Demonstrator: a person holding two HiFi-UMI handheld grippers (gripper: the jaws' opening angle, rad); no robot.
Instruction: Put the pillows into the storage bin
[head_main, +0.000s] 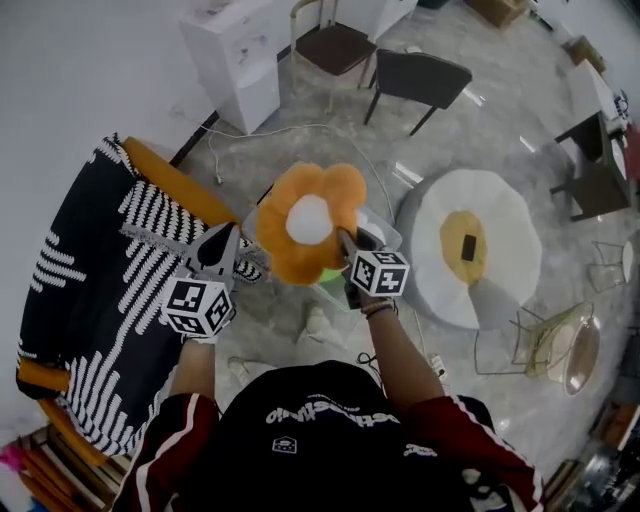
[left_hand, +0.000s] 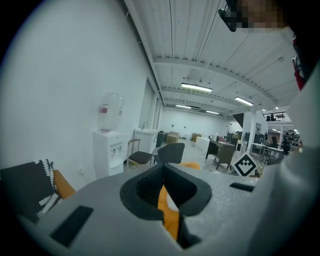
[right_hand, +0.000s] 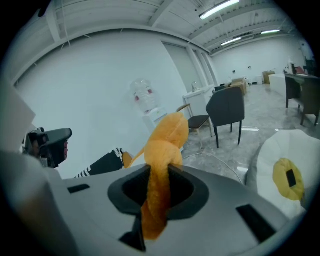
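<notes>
An orange flower-shaped pillow (head_main: 310, 225) with a white centre hangs in the air between my two grippers. My left gripper (head_main: 232, 240) is shut on its left edge, and orange fabric (left_hand: 170, 215) is pinched between the jaws in the left gripper view. On the pillow's right edge my right gripper (head_main: 345, 245) is shut too, with a fold of orange plush (right_hand: 159, 185) squeezed between its jaws. Just below and right of the pillow, a clear storage bin (head_main: 385, 232) stands on the floor, mostly hidden by it. A white fried-egg pillow (head_main: 470, 245) lies on the floor to the right.
An orange sofa (head_main: 170, 180) with a black-and-white patterned throw (head_main: 95, 290) stands at the left. Two chairs (head_main: 415, 80) and a white water dispenser (head_main: 235, 60) are at the back. A cable (head_main: 300, 130) runs over the floor. Wire-frame chairs (head_main: 560, 345) stand at the right.
</notes>
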